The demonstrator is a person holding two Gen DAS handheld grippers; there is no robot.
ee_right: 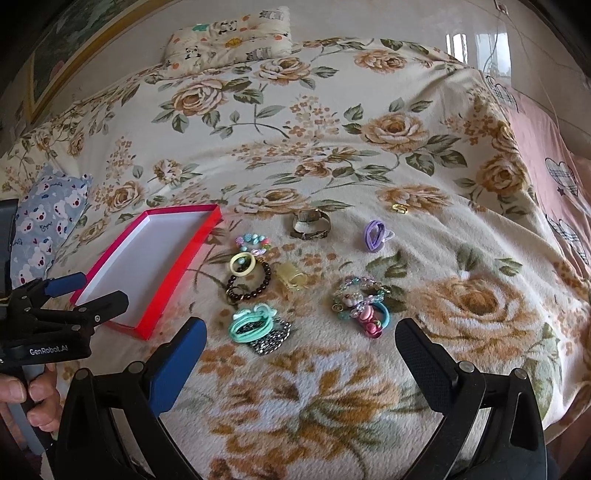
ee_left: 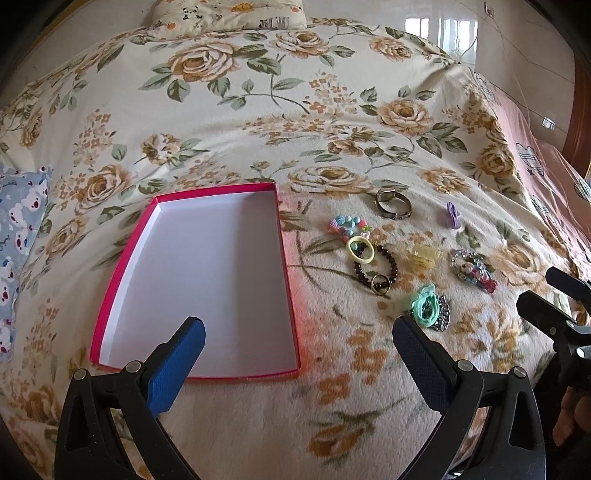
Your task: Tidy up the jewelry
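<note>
An open red box [ee_left: 125, 254] with a white inside lies empty on the floral blanket, seen also in the right wrist view as the box [ee_right: 173, 280]. To its right are scattered a watch [ee_right: 309, 223], a purple hair tie [ee_right: 375, 230], a yellow ring [ee_right: 242, 264], a dark bead bracelet [ee_right: 251, 284], a yellow hair claw [ee_right: 291, 277], a mint hair tie [ee_right: 249, 325] on a silver chain [ee_right: 273, 338], and a bead cluster [ee_right: 360, 295]. My left gripper [ee_left: 299, 328] hovers open at the box's near right corner. My right gripper [ee_right: 302, 328] stands open just short of the jewelry, holding nothing.
A panda-print pillow [ee_right: 229, 33] lies at the far end of the bed and a blue bear-print pillow [ee_right: 51, 218] at the left. A pink sheet [ee_right: 535, 122] runs along the right edge. A hand [ee_right: 33, 395] grips the left tool's handle.
</note>
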